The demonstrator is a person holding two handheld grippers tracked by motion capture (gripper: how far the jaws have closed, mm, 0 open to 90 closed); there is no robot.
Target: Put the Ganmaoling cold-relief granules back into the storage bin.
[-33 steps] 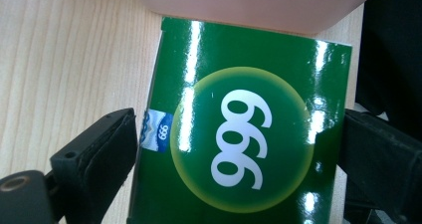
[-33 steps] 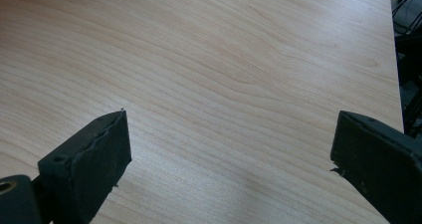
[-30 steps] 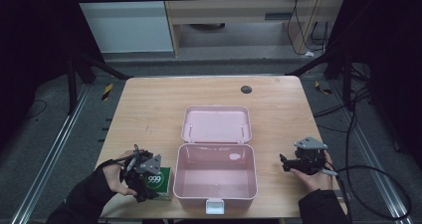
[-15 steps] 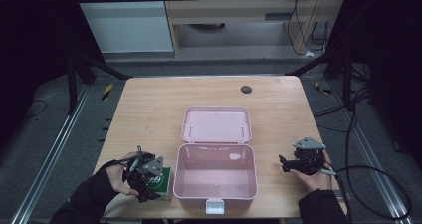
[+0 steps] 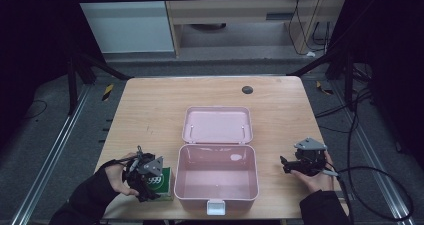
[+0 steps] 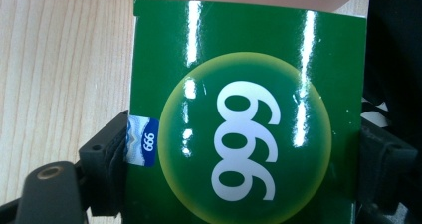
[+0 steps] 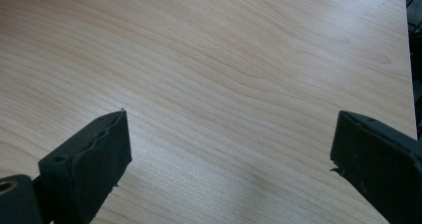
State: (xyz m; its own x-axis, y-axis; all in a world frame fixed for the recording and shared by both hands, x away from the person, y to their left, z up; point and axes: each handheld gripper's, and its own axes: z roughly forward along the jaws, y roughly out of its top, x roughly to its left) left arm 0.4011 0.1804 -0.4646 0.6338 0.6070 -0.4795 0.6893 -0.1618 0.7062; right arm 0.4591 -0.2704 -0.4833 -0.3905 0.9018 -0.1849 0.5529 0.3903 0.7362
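left gripper [image 5: 148, 176]: jaws clamped on both sides of green box [image 6: 244, 119] | box on table [image 5: 150, 110], touching left wall of open pink case [image 5: 216, 172] | right gripper [image 5: 292, 164]: jaws spread wide over bare wood, right of case, well apart from box

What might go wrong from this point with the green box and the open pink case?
The green box sits between the left gripper jaws right beside the pink case wall, so lifting it may clip the rim. Its glossy faces could slip. The right gripper is open on bare table, not steadying the case.
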